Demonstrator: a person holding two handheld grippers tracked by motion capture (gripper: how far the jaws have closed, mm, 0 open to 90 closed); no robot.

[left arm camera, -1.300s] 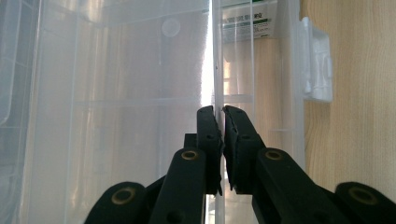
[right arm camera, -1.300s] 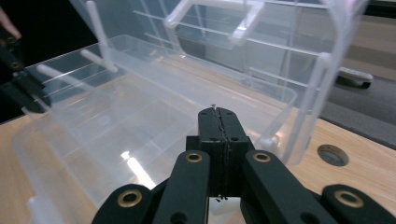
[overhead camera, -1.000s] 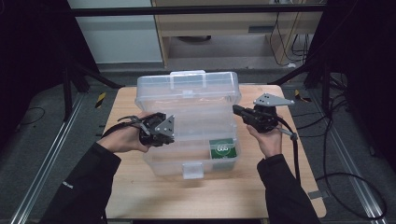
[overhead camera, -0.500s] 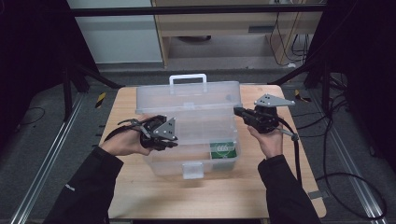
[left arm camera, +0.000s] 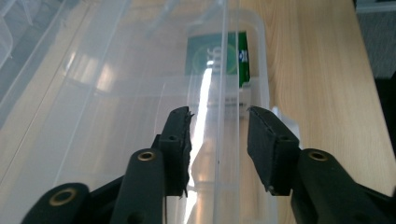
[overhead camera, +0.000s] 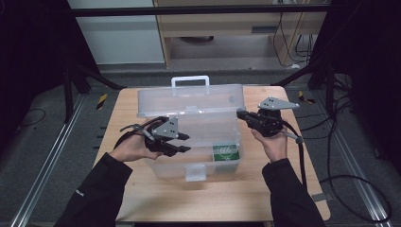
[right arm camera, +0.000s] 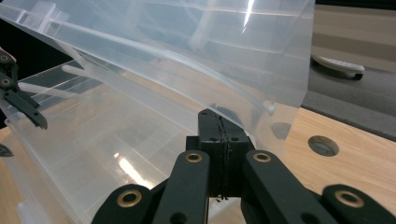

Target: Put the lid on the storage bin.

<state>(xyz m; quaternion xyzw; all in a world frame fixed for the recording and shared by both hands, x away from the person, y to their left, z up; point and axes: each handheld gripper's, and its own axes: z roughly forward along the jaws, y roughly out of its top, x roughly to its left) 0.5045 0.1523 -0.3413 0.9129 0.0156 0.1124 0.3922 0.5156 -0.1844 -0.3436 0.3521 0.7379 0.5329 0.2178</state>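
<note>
Wooden table (overhead camera: 142, 198) under dim light, dark floor around, cabinet behind. Left gripper (overhead camera: 185, 142) over near-left part of clear plastic box (overhead camera: 208, 142); jaws just been opening, now standing partly apart astride thin front wall of box, pads clear of that wall on either side. Nothing pressed between them. Right gripper (overhead camera: 240, 115) at right edge of box, jaws closed tight, tip resting against underside of raised lid (overhead camera: 189, 99); whether an edge of lid is pinched cannot be told. Lid tilted up and back, white handle (overhead camera: 190, 80) at far top. Green packet (overhead camera: 226, 152) lying inside box at near-right corner, well apart from both grippers. Small white latch (overhead camera: 195, 173) on front wall, hanging loose.
</note>
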